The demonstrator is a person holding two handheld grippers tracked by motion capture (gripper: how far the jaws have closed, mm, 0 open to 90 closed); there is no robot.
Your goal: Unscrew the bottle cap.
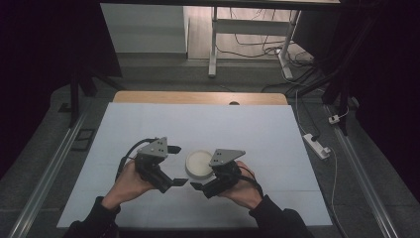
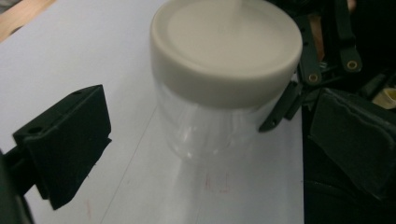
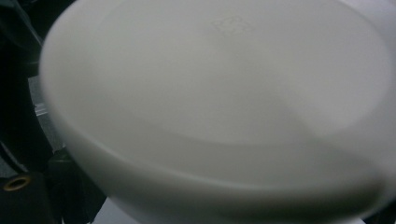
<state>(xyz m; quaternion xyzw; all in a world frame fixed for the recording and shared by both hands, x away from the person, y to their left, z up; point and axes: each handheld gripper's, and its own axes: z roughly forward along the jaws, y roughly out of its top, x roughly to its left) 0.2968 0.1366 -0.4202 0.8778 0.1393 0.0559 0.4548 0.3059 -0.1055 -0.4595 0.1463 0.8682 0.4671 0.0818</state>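
A clear jar (image 1: 199, 164) with a cream lid (image 2: 224, 46) stands on the white table sheet (image 1: 198, 124) between my two grippers. My left gripper (image 1: 177, 165) is just left of the jar and open, its black jaws spread wide. In the left gripper view (image 2: 208, 140) the jar stands a little ahead of the jaws, touching neither. My right gripper (image 1: 204, 177) comes in from the jar's right front with its jaws apart, one jaw hidden under its grey plate. The lid (image 3: 219, 102) looms blurred and very close in the right gripper view.
The white sheet covers most of the wooden table (image 1: 198, 97). Beyond the far edge are a desk frame (image 1: 214, 44) and cables on the floor. A power strip (image 1: 317, 145) lies on the floor at the right.
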